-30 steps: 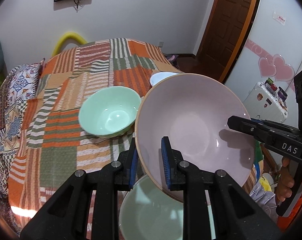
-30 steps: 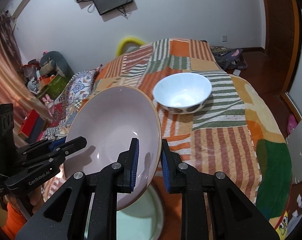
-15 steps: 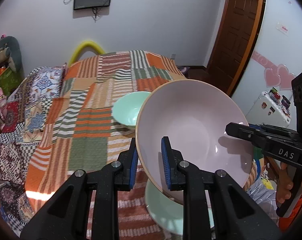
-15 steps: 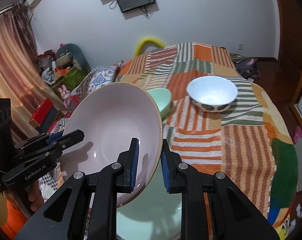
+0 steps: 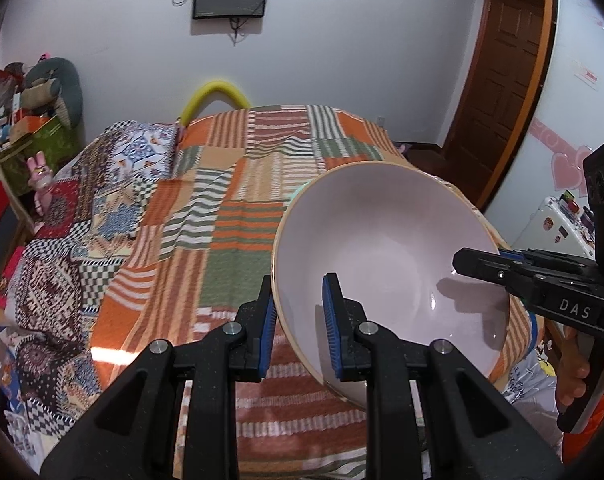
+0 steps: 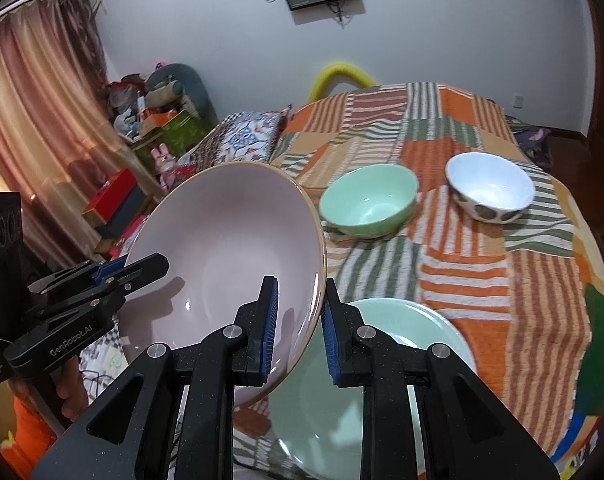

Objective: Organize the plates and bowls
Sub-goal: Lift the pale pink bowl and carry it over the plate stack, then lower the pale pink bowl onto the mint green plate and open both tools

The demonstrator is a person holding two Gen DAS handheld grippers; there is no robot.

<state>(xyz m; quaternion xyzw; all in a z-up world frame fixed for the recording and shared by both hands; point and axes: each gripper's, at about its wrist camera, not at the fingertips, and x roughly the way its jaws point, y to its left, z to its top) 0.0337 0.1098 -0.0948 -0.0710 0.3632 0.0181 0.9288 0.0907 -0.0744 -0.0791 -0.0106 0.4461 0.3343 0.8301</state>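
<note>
1. A person holds a large pink bowl [image 5: 386, 248] up off the bed, one claw on each side of its rim, and it hangs tilted above the patchwork blanket [image 5: 237, 216].
2. The left claw [image 5: 297, 324] is pinched nearly shut on the bowl's rim; one blue pad sits outside the wall and the other inside, both pressing the edge at about 7 o'clock on the bowl as the left camera sees it.
3. The right claw [image 6: 299, 320] is likewise clamped on the opposite rim, its pads squeezing the thin tan edge at about 4 o'clock on the bowl in the right camera's view.
4. Each claw shows in the other's view: the right one comes in from 3 o'clock in the left view, and the left one from 9 o'clock in the right view.
5. A hand [image 5: 578, 368] grips the right claw's handle, with an orange sleeve below it.
6. A pale green plate [image 6: 382, 380] lies on the blanket below the raised bowl, partly hidden by the right claw, at 6 o'clock in the right view.
7. A green bowl [image 6: 368, 200] stands upright on the blanket at about 12 o'clock from the plate.
8. A white bowl [image 6: 490, 186] with dark spots on its outside stands just beside the green bowl, at its 3 o'clock, not touching it.
9. A screen [image 5: 229, 0] hangs on the far wall, and a yellow foam arch [image 5: 215, 98] rises behind the bed's far end.
</note>
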